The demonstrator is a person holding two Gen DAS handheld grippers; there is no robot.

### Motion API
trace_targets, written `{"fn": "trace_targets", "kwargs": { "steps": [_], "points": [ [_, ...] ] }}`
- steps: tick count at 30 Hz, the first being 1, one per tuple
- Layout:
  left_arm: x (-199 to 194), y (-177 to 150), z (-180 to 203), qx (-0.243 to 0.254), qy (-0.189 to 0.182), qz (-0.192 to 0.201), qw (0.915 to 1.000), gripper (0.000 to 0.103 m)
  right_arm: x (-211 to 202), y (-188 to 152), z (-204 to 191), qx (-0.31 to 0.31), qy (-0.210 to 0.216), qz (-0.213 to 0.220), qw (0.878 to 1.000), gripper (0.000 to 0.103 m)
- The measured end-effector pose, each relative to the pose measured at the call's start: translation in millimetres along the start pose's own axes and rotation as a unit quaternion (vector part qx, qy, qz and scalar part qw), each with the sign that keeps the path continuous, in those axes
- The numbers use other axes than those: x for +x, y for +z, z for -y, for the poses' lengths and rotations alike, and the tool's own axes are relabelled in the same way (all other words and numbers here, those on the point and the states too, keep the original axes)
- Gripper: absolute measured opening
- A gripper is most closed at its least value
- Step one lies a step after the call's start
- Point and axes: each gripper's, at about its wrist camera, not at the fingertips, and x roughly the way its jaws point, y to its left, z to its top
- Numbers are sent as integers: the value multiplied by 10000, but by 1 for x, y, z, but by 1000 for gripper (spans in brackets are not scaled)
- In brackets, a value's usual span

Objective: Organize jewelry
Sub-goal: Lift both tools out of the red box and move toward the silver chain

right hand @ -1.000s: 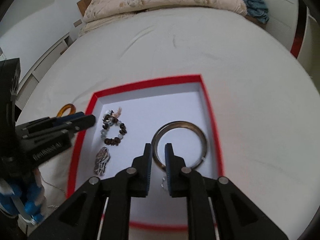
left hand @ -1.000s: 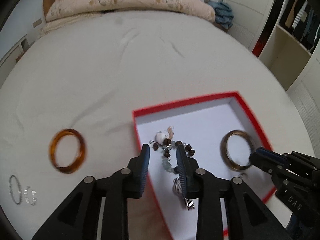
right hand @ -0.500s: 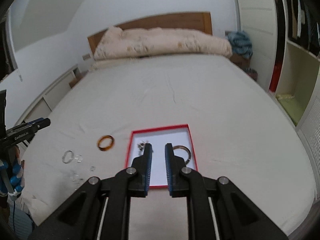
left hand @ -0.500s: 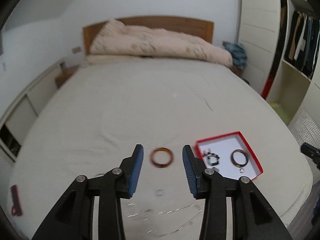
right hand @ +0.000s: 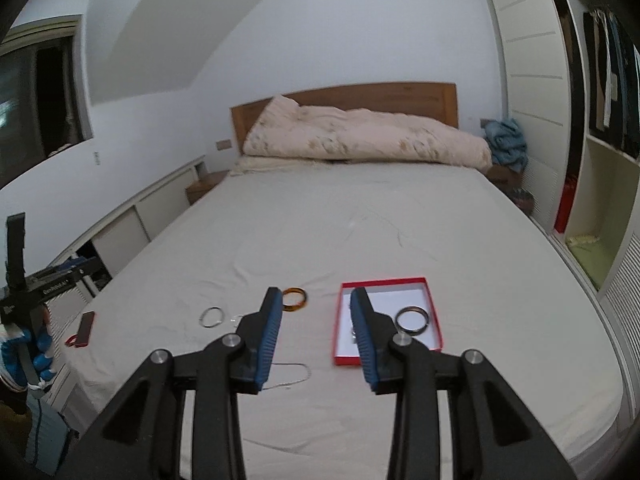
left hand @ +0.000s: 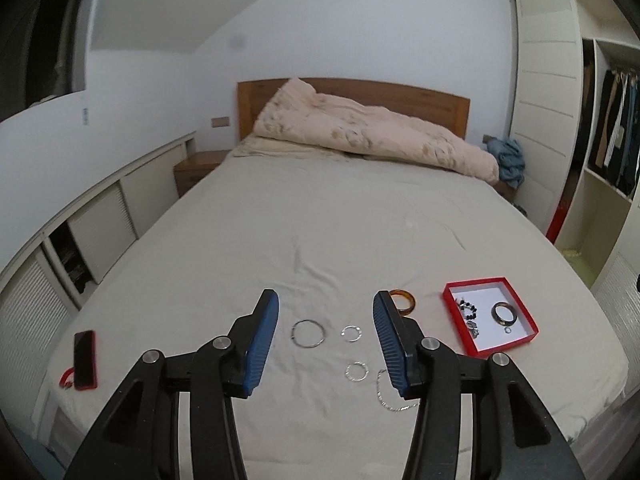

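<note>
Both grippers (left (left hand: 325, 334), right (right hand: 315, 330)) empty, jaws opening, high over bed (left hand: 320, 240); box (left hand: 520, 342) collects pieces, amber bangle (left hand: 405, 301) and rings (left hand: 307, 333) not yet in

Soft dim daylight, fisheye-warped edges

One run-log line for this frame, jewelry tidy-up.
left gripper: opening, empty | right gripper: opening, empty | red tray: dark bangle, bead bracelet inside | on bed: amber bangle, silver hoops, chain
</note>
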Motion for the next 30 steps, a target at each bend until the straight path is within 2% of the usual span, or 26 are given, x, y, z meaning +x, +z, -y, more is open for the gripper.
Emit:
{"fn": "trace_targets", "kwargs": {
  "steps": [9, 14, 19, 25, 30],
  "points": [
    [-46, -38, -29, -262, 152, 315, 9990, 49, -35, -17, -43, -169, 287, 182, 9993, 34],
    [-56, -54, -36, -328, 236, 239, 9989, 53, -44, -30, -54, -211, 398, 204, 9988, 34],
    [-55, -69, -39, -464, 324, 204, 9982, 61, -43, -48, -64, -212, 544, 211, 9981, 34],
    [-50, -89, -39, -589, 311, 103, 9977, 62, -33, -68, -61, -104, 611, 95, 9980, 34],
    [-40, -101, -37, -679, 345, -32, 9971, 66, -25, -80, -52, 39, 625, 32, 9980, 34]
  ]
}}
